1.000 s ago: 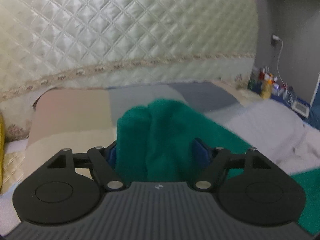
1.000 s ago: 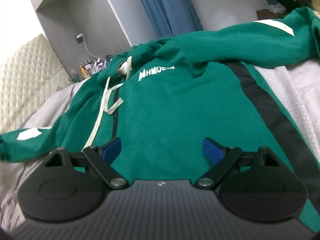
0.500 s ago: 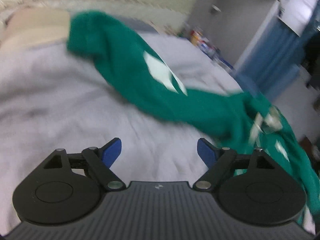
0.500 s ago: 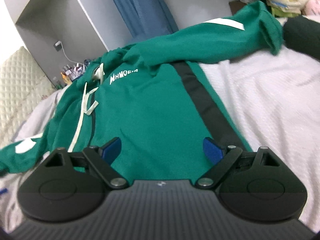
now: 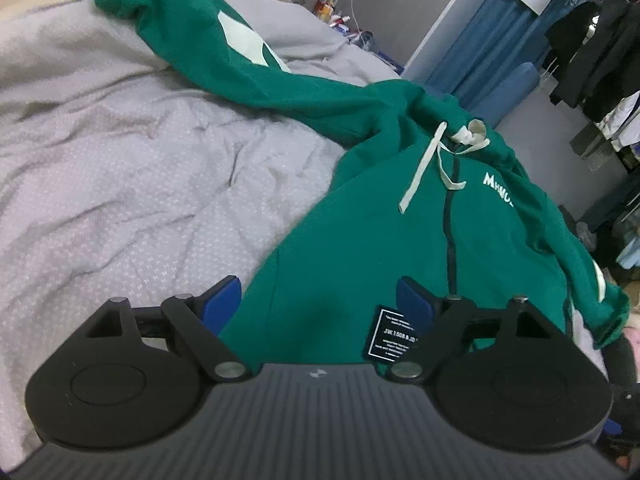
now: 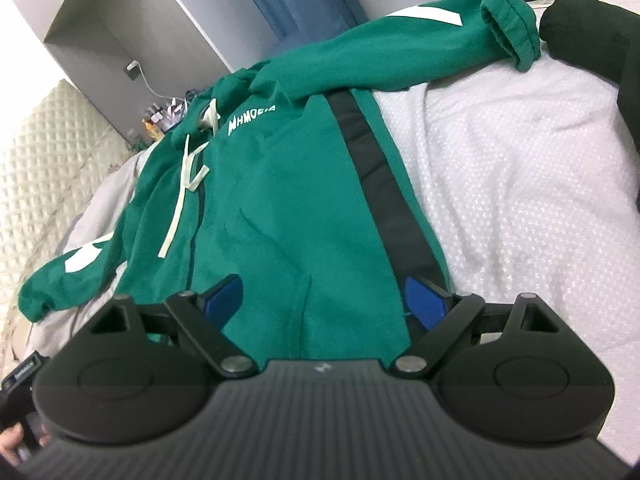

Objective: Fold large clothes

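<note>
Left wrist: left gripper spread, seemingly clear above green hoodie; right gripper spread likewise.

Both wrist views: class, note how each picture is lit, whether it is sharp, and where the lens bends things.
Left wrist view: soft, even room light, sharp on the green hoodie, with edges curving and the bedspread bulging; right wrist view: brighter, the white bedspread nearly washed out, hoodie lettering crisp, cabinet lines leaning toward the rim.
</note>
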Motion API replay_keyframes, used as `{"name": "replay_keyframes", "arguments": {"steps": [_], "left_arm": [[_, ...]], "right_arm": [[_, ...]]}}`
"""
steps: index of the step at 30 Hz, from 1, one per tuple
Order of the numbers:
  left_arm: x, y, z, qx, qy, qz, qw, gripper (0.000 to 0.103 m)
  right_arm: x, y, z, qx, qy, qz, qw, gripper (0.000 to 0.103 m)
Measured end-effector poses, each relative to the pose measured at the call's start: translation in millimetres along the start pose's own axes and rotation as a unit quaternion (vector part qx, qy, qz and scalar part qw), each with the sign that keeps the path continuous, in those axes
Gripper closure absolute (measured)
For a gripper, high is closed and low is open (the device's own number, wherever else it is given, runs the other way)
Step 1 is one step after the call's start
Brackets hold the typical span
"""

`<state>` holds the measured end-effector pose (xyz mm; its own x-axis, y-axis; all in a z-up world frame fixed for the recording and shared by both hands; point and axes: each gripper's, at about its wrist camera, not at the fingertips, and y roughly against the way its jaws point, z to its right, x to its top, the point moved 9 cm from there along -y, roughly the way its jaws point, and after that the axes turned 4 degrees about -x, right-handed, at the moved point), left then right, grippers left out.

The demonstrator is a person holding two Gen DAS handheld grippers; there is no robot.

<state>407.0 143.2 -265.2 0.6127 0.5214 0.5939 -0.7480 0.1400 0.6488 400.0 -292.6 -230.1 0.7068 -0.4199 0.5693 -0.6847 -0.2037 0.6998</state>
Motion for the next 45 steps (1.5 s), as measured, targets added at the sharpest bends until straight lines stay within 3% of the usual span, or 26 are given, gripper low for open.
{"name": "replay_keyframes", "arguments": {"steps": [6, 7, 8, 16, 19, 24, 26, 27, 29, 30, 32, 38, 45], "left_arm": [[-1, -23, -33, 0.007, 0.062, -0.026, 0.9977, 0.014], [-1, -26, -36, 0.002, 0.071, -0.029, 0.9970, 0.014], [-1, -27, -38, -0.005, 0.080, -0.030, 0.9963, 0.015], [-10, -39, -43, -0.005, 0.085, -0.041, 0.9955, 0.017], [-14, -39, -34, -0.036, 0.088, -0.048, 0.9943, 0.023], [-22, -31, -22, -0.093, 0.101, -0.058, 0.9889, 0.041], [-26, -32, -18, -0.096, 0.097, -0.070, 0.9882, 0.047], [-28, -34, -17, -0.089, 0.090, -0.076, 0.9891, 0.056], [-32, -36, -17, -0.069, 0.079, -0.080, 0.9913, 0.072], [-32, -34, -18, -0.063, 0.078, -0.078, 0.9919, 0.082], [-32, -29, -20, -0.063, 0.088, -0.070, 0.9917, 0.088], [-20, 10, -13, -0.113, 0.094, -0.017, 0.9890, 0.091], [-16, 60, -14, -0.156, 0.125, 0.024, 0.9794, 0.091]], "right_arm": [[-1, -1, 26, -0.015, -0.026, -0.027, 0.999, 0.013], [0, -2, 30, -0.019, -0.041, -0.029, 0.999, 0.011], [0, -4, 34, -0.022, -0.054, -0.031, 0.998, 0.000], [-10, -36, 61, -0.024, -0.162, -0.069, 0.984, 0.000], [-13, -40, 56, 0.003, -0.184, -0.070, 0.981, 0.000], [-8, -17, 36, 0.061, -0.169, -0.037, 0.983, 0.012], [-8, -11, 34, 0.061, -0.155, -0.033, 0.986, 0.024], [-10, -10, 37, 0.056, -0.160, -0.035, 0.985, 0.028], [-14, -10, 45, 0.034, -0.169, -0.040, 0.984, 0.055], [-16, -12, 47, 0.018, -0.164, -0.044, 0.985, 0.061], [-18, -9, 46, 0.004, -0.145, -0.040, 0.989, 0.070], [-9, 20, 33, -0.003, -0.091, 0.016, 0.996, 0.076], [-1, 51, 30, 0.055, -0.097, 0.053, 0.992, 0.084]]}}
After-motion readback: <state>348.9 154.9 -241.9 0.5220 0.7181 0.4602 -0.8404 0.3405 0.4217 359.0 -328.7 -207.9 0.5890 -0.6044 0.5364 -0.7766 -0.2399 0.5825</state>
